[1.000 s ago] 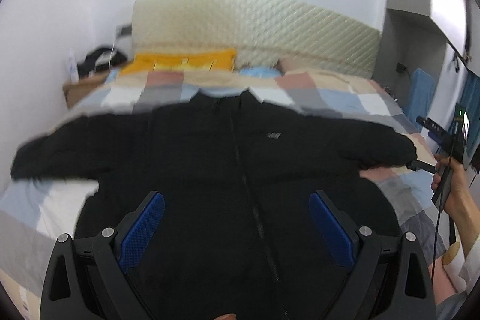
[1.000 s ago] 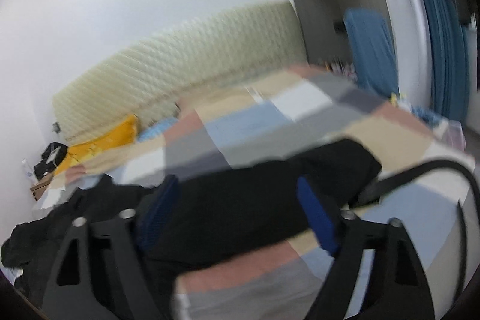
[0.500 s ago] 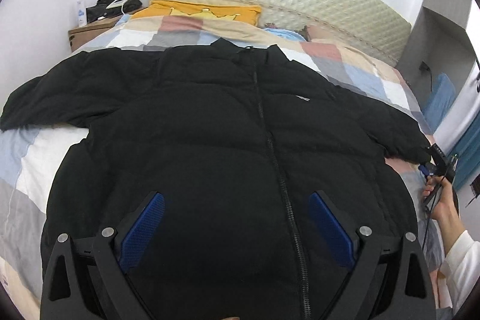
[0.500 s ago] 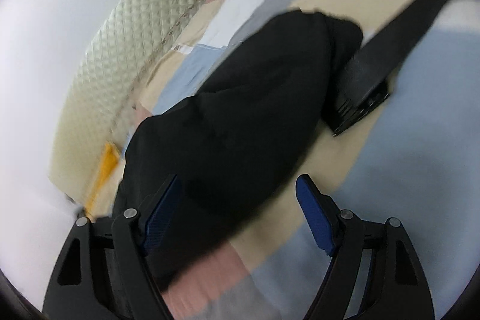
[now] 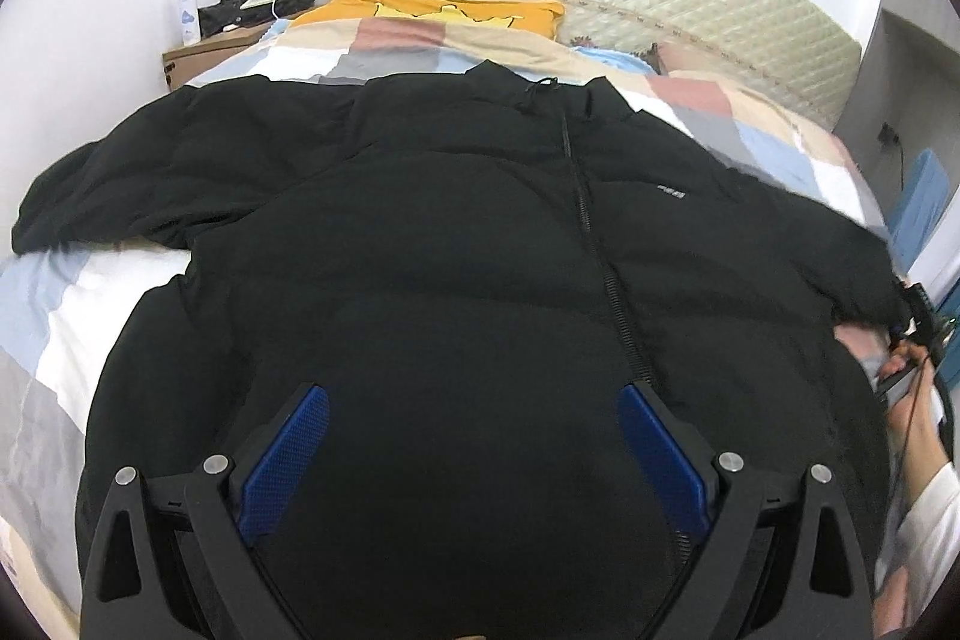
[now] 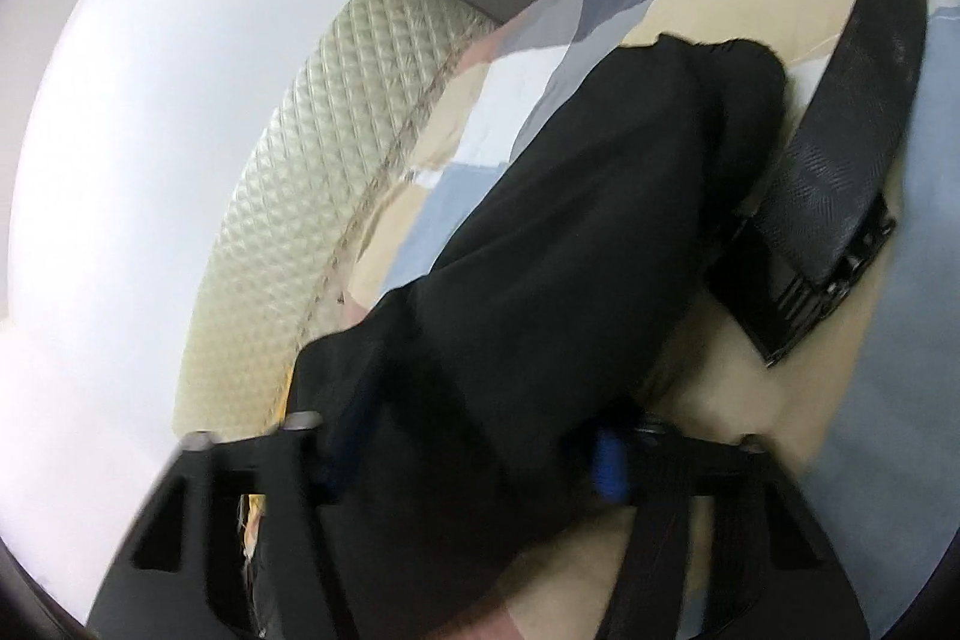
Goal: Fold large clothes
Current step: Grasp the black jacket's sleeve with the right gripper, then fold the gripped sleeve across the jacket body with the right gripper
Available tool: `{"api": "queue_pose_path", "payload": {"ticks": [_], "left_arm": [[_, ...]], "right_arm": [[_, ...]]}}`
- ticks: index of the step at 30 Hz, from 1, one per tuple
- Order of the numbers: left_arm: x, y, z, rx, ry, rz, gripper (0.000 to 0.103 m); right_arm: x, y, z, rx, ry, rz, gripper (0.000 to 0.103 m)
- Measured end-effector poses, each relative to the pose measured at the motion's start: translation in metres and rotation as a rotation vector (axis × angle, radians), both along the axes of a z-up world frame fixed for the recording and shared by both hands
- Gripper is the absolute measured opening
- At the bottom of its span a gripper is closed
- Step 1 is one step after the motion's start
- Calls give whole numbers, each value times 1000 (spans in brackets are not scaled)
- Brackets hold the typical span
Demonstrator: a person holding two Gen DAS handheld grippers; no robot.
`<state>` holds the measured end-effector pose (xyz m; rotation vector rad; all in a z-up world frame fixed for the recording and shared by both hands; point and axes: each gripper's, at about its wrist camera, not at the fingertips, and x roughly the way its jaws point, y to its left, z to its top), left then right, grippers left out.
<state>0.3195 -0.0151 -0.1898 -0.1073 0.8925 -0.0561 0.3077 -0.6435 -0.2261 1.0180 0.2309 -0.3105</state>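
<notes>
- A black, puffy quilted jacket [image 5: 456,244] lies front-up and zipped on the patchwork-quilt bed [image 5: 54,316], both sleeves spread wide, so the fold can start from a flat shape.
- The left tongs [image 5: 474,451] hover over the jacket's hem with blue-padded jaws apart, gripping nothing; judged from this, they wait while the other side works.
- The right tongs [image 6: 480,451] sit at the jacket's right sleeve [image 6: 600,220], jaws on either side of the dark cloth. The picture is blurred, so I cannot tell whether they pinch it.
- The sleeve looks soft, thick and matte; it will likely bulge instead of creasing flat.
- A black woven strap with a plastic buckle [image 6: 828,196] lies just beside the cuff and could snag.
</notes>
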Motion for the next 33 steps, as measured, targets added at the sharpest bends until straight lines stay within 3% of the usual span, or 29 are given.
{"api": "queue_pose_path", "payload": {"ticks": [2, 5, 11, 15, 19, 21, 27, 33], "left_arm": [[-1, 2, -2, 17, -5, 8, 98], [-5, 9, 0, 27, -14, 24, 98], [-12, 21, 17, 15, -48, 62, 98], [-15, 20, 33, 100, -105, 104, 98], [-20, 28, 41, 102, -134, 121, 98], [-21, 35, 43, 110, -145, 136, 98], [-32, 63, 56, 69, -160, 178, 98], [-47, 79, 78, 119, -253, 197, 98]], "right_arm": [[0, 5, 4, -19, 20, -8, 17], [0, 18, 23, -88, 45, -26, 12], [-4, 39, 65, -128, 8, -54, 10], [-3, 72, 118, -272, 16, -7, 10], [-12, 112, 159, -366, -13, 32, 10], [-9, 141, 186, -461, -7, 61, 10], [10, 232, 264, -747, 71, 167, 10], [45, 305, 308, -959, 207, 207, 19]]}}
